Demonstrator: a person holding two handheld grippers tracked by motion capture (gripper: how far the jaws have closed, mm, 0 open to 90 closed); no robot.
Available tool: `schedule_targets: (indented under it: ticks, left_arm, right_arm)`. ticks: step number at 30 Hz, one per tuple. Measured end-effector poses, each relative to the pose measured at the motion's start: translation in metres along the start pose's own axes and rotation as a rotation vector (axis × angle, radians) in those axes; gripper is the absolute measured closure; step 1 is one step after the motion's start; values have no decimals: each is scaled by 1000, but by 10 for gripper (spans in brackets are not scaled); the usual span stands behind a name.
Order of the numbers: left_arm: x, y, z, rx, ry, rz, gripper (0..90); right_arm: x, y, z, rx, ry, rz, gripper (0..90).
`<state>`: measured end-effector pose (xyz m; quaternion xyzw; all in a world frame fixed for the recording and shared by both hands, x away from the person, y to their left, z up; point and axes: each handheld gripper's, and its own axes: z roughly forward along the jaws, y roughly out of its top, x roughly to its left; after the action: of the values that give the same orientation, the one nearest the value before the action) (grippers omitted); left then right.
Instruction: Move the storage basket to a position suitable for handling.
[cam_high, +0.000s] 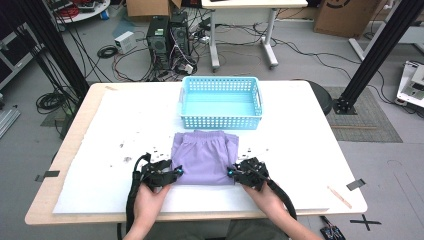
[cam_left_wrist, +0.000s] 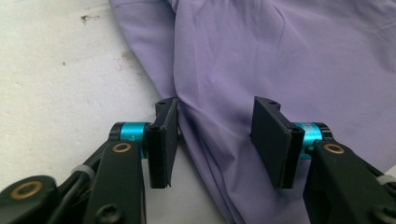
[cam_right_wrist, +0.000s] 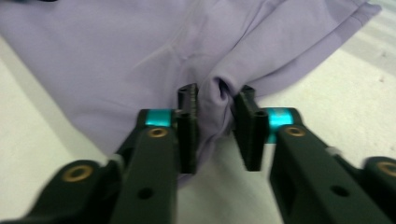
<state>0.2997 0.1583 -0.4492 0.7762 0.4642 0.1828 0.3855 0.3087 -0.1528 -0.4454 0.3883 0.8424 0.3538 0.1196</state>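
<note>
A folded purple garment (cam_high: 205, 157) lies flat on the white table (cam_high: 125, 120), just in front of a light blue basket (cam_high: 220, 121). My left gripper (cam_high: 177, 172) is at the garment's near left corner. It stands open in the left gripper view (cam_left_wrist: 215, 107), its jaws straddling the edge of the purple cloth (cam_left_wrist: 280, 56). My right gripper (cam_high: 231, 172) is at the near right corner. In the right gripper view (cam_right_wrist: 215, 93) its jaws stand close together, pinching a puckered fold of the cloth (cam_right_wrist: 116, 56).
The basket is empty and sits at the table's far middle. Dark specks (cam_high: 150, 148) dot the white surface around the garment. A wooden stick (cam_high: 340, 196) lies near the front right corner. Computer towers (cam_high: 167, 37) and cables stand on the floor behind.
</note>
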Motion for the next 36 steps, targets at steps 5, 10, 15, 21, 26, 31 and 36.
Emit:
schedule_targets:
  ticks: [5,10,15,21,26,31,36]
  left_arm:
    - [-5,3,5,-8,-63,1,748]
    - [-6,6,8,-7,-94,-11,796]
    - [-15,9,13,-2,-140,-1,801]
    - [-40,12,20,11,-202,45,800]
    - [-57,12,23,12,-240,96,800]
    - [-71,9,20,24,-284,123,800]
    - [-78,5,17,24,-313,130,800]
  right_arm:
    - [0,0,0,0,35,-19,834]
    - [-2,-3,-3,-4,35,-25,849]
    - [-10,-10,-13,4,21,-20,850]
    - [-28,-25,-33,6,6,12,849]
    - [-37,-43,-52,-4,0,24,848]
    - [-36,-57,-65,-7,-11,22,847]
    - [-35,-66,-72,-7,-5,24,845]
